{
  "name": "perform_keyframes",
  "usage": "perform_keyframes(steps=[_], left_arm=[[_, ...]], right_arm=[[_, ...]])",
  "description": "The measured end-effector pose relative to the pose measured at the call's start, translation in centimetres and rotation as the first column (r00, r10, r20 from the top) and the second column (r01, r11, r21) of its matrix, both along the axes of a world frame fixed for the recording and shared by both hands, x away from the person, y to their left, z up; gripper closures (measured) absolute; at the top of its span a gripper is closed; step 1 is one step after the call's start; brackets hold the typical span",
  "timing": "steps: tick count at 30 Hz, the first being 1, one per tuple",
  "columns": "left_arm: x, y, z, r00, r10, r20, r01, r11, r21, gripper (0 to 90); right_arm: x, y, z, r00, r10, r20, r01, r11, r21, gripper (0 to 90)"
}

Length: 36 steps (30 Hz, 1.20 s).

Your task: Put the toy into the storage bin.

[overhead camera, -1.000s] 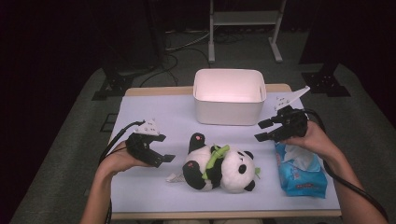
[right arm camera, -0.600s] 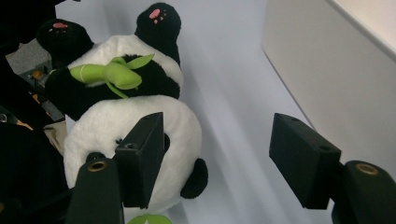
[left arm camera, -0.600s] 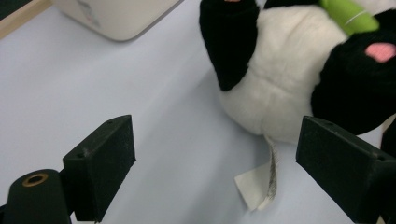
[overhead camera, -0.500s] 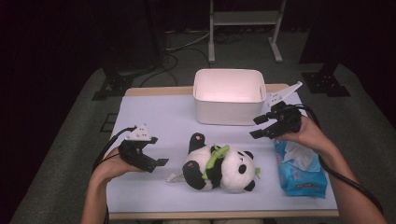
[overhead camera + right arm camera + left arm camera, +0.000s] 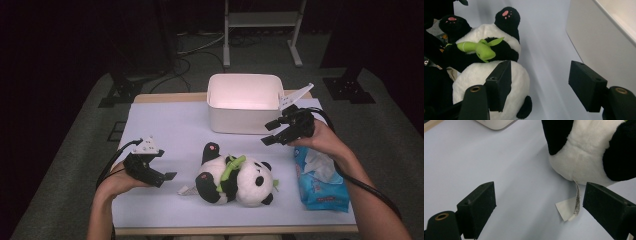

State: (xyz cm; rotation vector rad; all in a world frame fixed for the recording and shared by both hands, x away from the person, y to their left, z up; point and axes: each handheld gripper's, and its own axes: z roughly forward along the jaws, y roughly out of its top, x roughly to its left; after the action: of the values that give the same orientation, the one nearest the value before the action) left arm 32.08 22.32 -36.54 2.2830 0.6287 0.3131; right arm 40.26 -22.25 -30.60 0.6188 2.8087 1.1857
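Panda toy (image 5: 234, 175) lay on its back near the front middle of the bench (image 5: 165, 125), with the feet toward 11 o'clock and the head toward 4 o'clock, so its long axis ran slanted across the bench. A white bin (image 5: 245, 102) stood at 12 o'clock from it, and a blue wipes pack (image 5: 320, 180) lay at 3 o'clock. Nothing stood between the toy and either tool. The left tool (image 5: 167, 176) was at 9 o'clock, near the toy; its jaws had just been opening and stood apart, empty. The right tool (image 5: 270, 134) hovered at 1 o'clock, also having opened, holding nothing. The left gripper view showed a paper tag (image 5: 570, 206) hanging from the toy's bottom seam. The right gripper view showed pink paw pads (image 5: 505, 13) and a green leaf (image 5: 480, 48).
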Motion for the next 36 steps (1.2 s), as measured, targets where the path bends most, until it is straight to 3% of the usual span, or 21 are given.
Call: perform_keyframes(steps=[22, 36], left_arm=[[-0.4, 0.8, -0.4, 0.9998, 0.017, -0.010, -0.017, 0.9998, -0.010, 10.4], [-0.7, 1.5, -0.8, 0.9989, 0.041, -0.023, -0.042, 0.9990, -0.017, 10.4]], right_arm=[[2.3, 2.2, 0.8, 0.9976, 0.057, 0.040, -0.056, 0.998, -0.022, 37.1], [5.3, 4.3, 1.8, 0.9938, 0.098, 0.053, -0.094, 0.993, -0.065, 41.9]])
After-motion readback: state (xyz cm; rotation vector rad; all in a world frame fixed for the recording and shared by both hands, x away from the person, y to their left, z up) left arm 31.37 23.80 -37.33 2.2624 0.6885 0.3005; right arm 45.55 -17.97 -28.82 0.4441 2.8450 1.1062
